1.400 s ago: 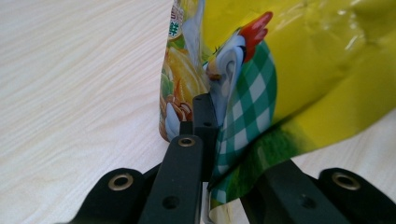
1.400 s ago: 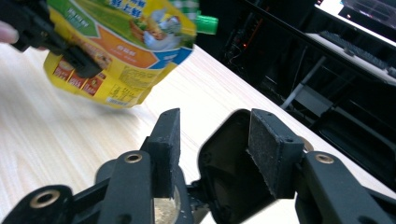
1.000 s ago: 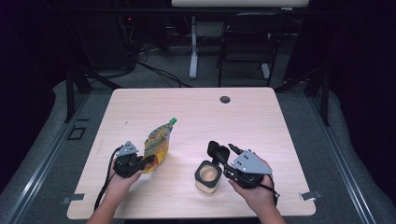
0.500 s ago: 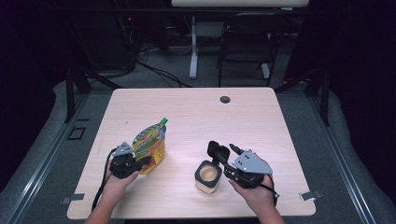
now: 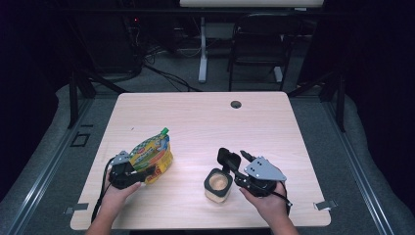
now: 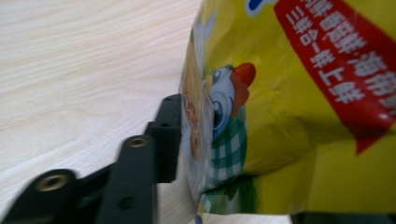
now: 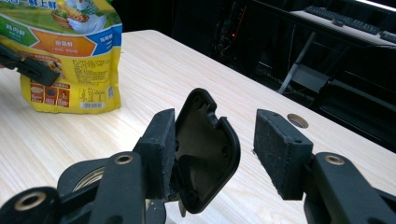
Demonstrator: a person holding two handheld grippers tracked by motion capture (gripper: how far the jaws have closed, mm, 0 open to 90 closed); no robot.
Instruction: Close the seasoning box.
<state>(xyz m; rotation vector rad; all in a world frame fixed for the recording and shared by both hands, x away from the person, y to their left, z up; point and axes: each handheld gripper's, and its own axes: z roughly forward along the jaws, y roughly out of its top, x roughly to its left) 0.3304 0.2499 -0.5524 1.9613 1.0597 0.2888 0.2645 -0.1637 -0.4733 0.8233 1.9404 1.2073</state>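
A yellow snack pouch (image 5: 152, 153) with a green cap stands upright on the wooden table (image 5: 205, 122) at the front left. My left gripper (image 5: 142, 171) has just been opening its jaws, and the pouch's (image 6: 289, 102) lower edge sits between them; the left fingertip (image 6: 166, 135) is right beside the pouch. At the front right stands a small open jar (image 5: 218, 185) with beige contents. Its black lid (image 7: 205, 149) leans against the left pad of my right gripper (image 7: 224, 140). The right gripper's jaws have also just been opening, and the right pad (image 7: 280, 149) stands apart from the lid.
A round cable hole (image 5: 236, 104) sits near the table's far edge. Beyond it are a chair (image 5: 259, 44), a desk leg and cables on the floor. A cable trails from the left gripper over the front edge. Bare wood lies between the pouch and the jar.
The pouch has swung from leaning right to standing upright and has shifted a little left. The left jaws have spread away from it. The right hand, lid and jar have stayed put.
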